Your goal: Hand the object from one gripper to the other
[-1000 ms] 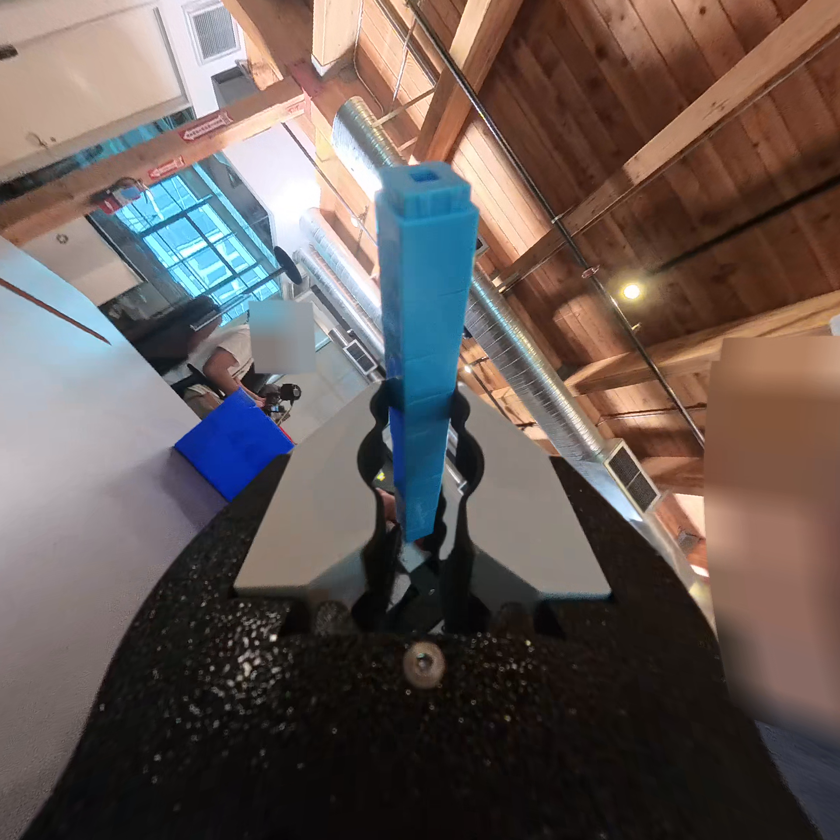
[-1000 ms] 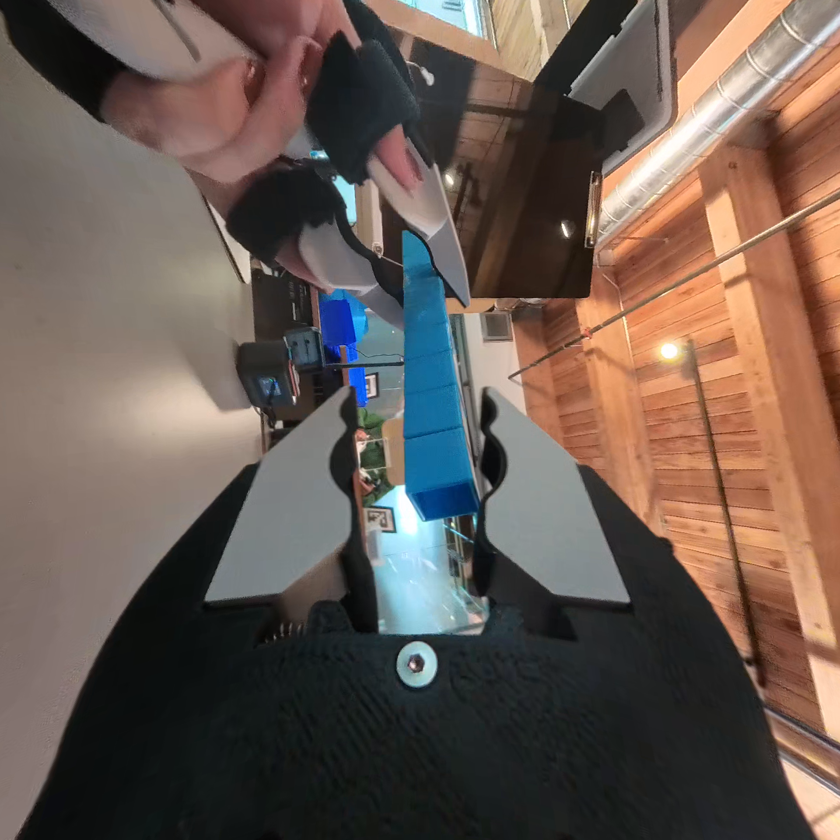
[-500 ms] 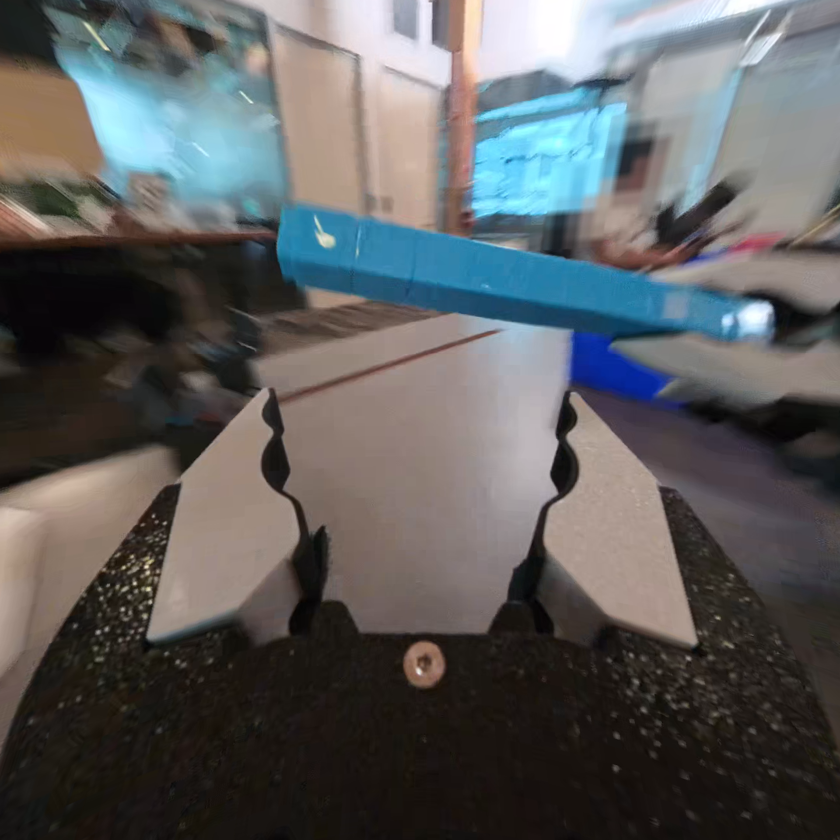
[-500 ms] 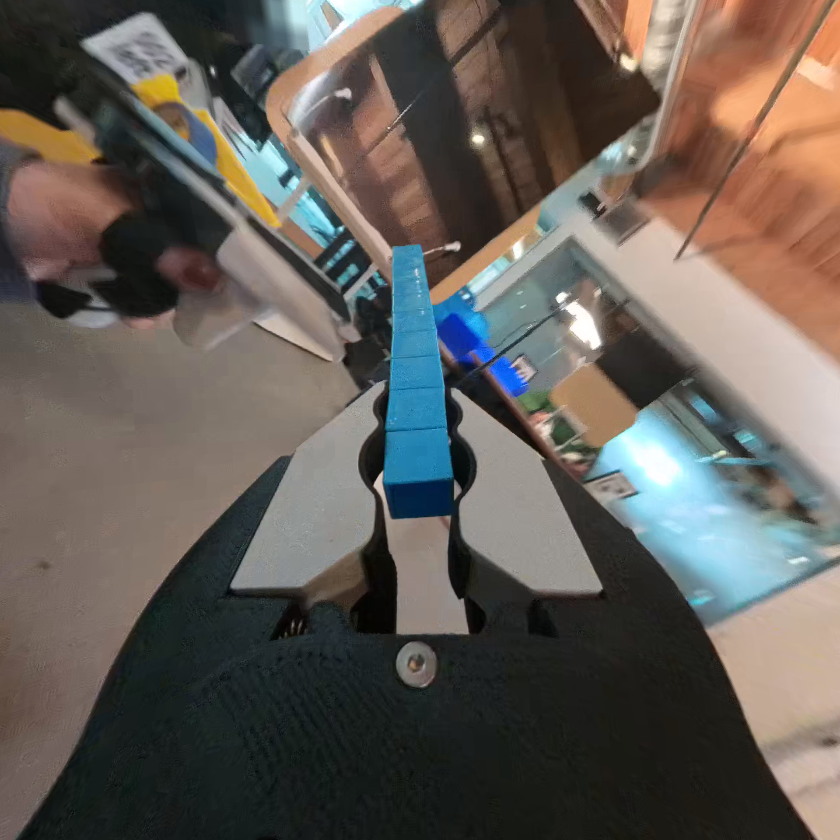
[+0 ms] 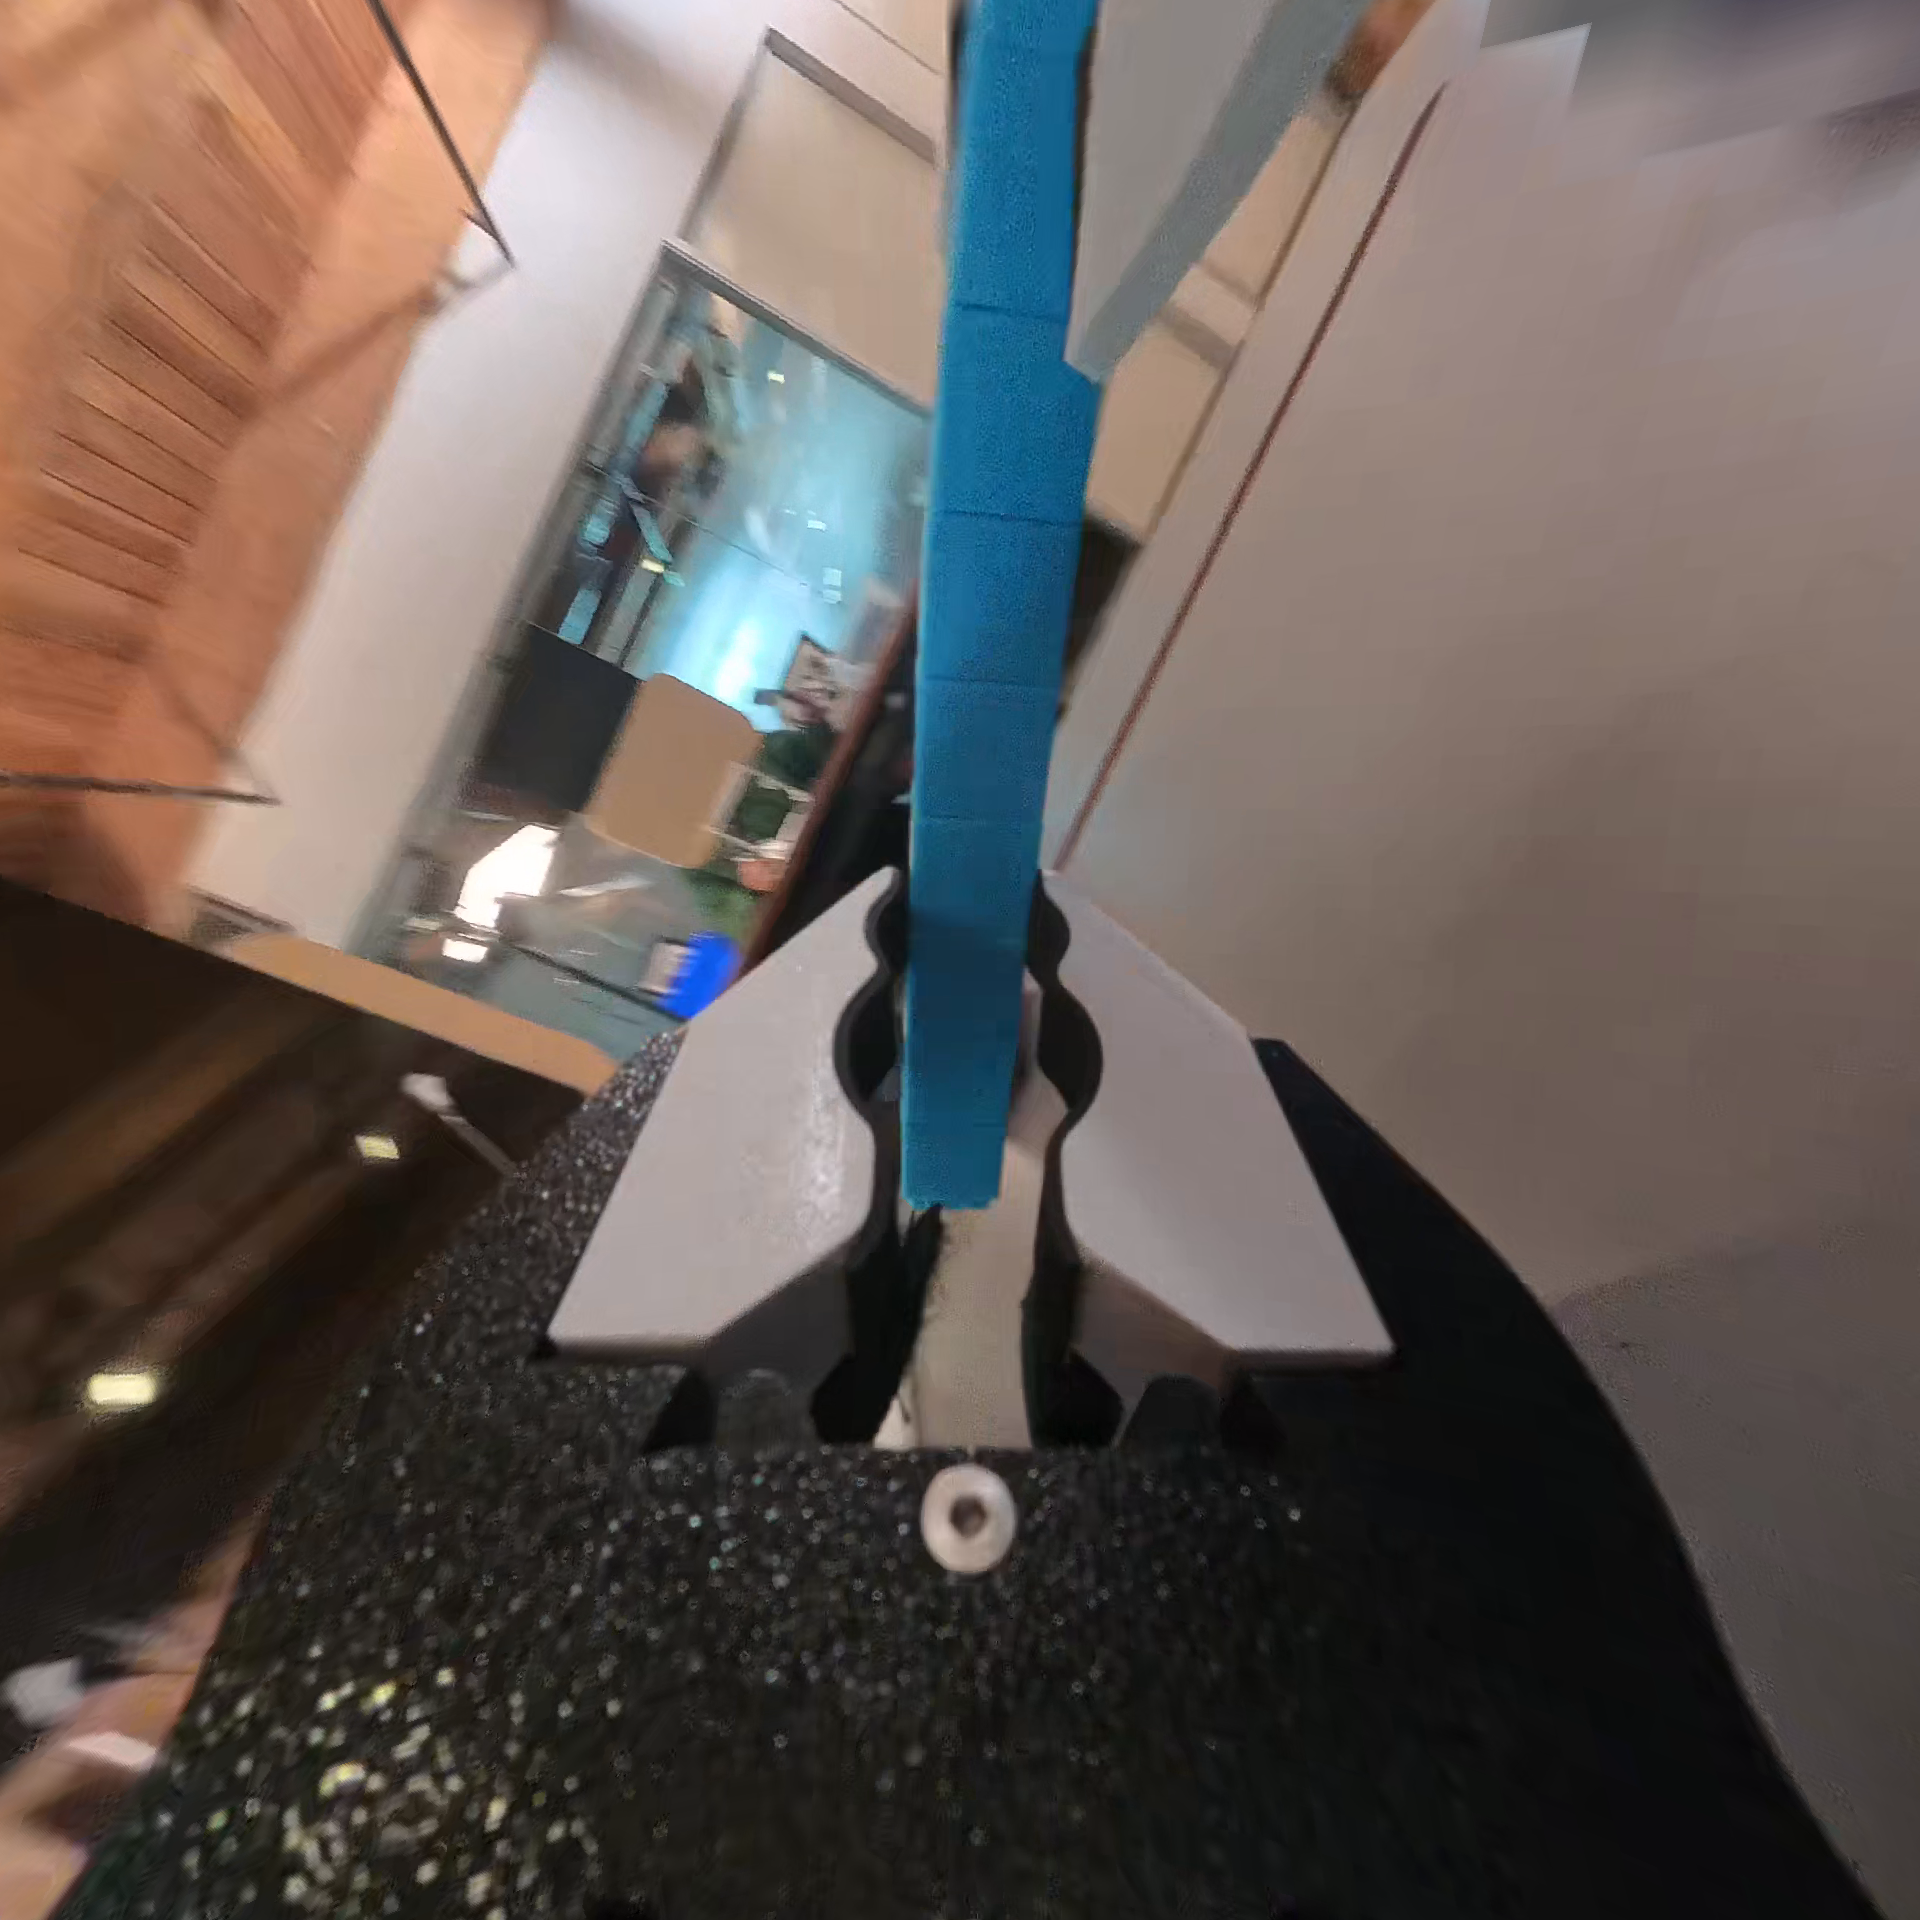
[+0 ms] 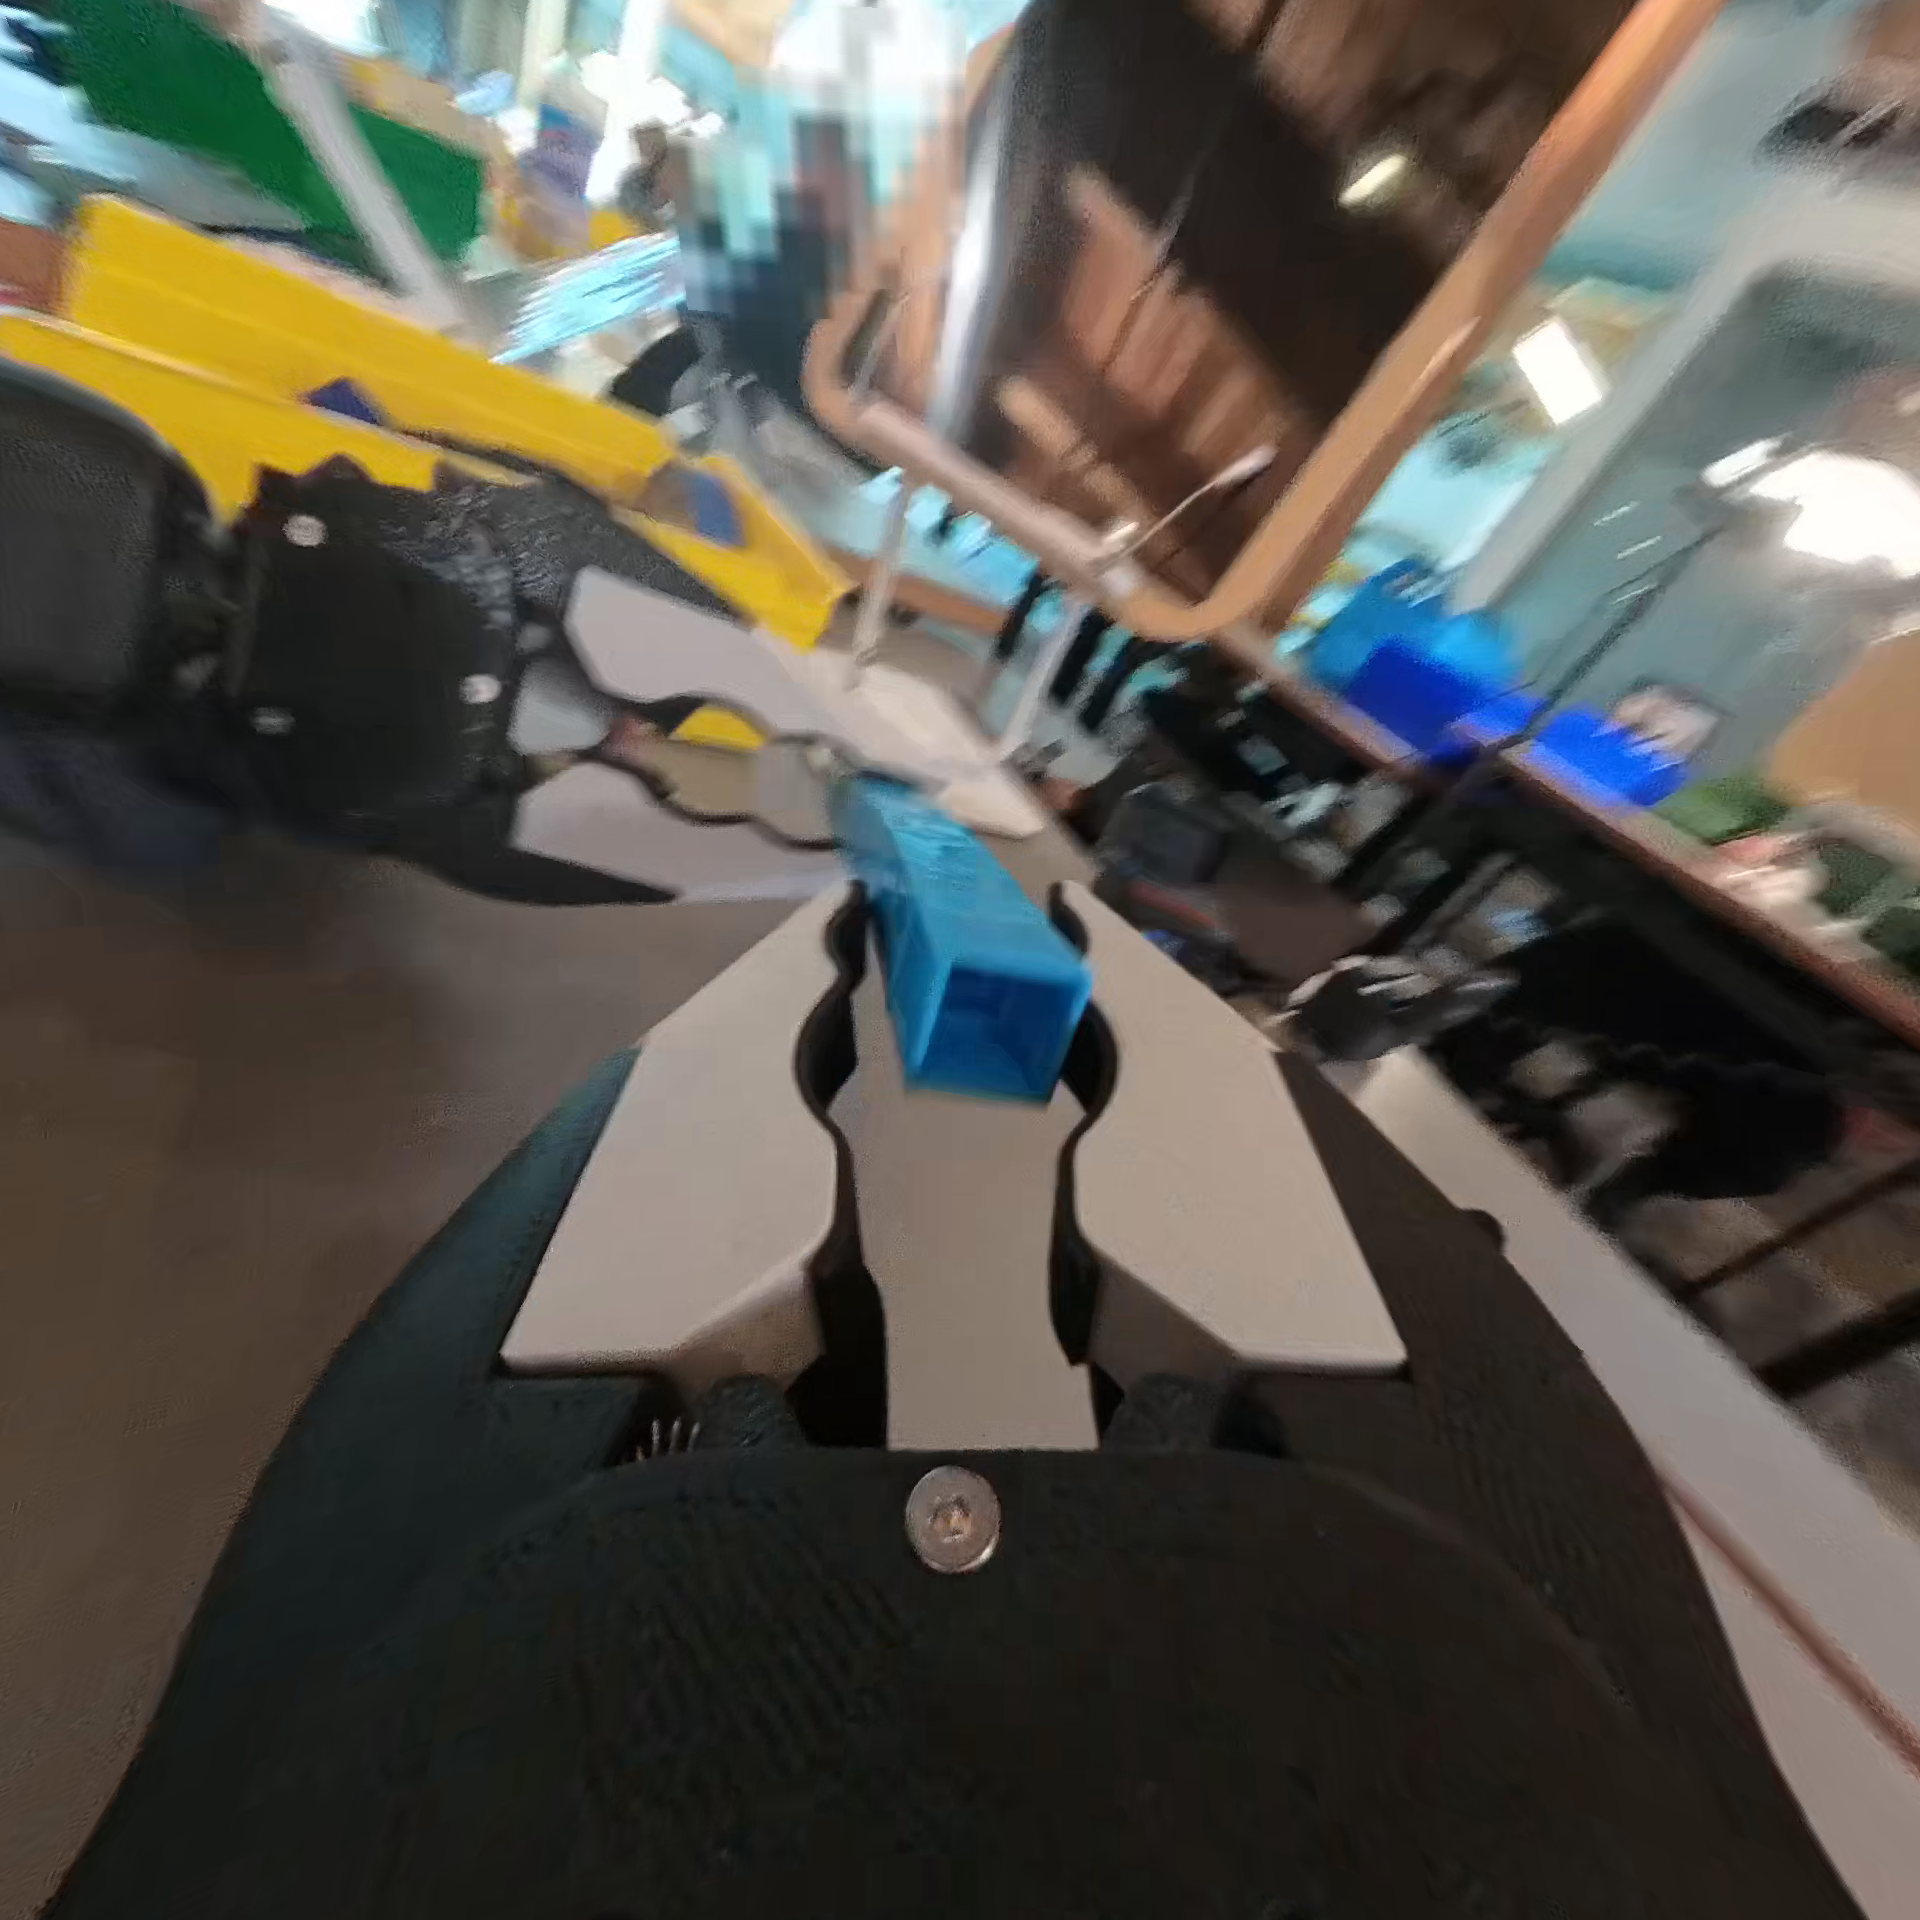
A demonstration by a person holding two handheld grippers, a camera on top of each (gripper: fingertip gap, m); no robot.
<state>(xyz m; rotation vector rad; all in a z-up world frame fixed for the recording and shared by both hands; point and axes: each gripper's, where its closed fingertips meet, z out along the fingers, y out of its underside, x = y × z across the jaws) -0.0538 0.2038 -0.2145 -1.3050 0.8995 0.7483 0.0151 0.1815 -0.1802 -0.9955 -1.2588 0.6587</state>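
Half a second ago the left gripper gaped empty; now its jaws are closed on the near end of the blue block rod, which runs toward 12 o'clock. Right wrist view: the right gripper pinches the rod's other end, left gripper at 11 o'clock.

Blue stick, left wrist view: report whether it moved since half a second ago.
Yes. Against the left tool, the blue stick swung from crosswise ahead to lengthwise between its fingers.
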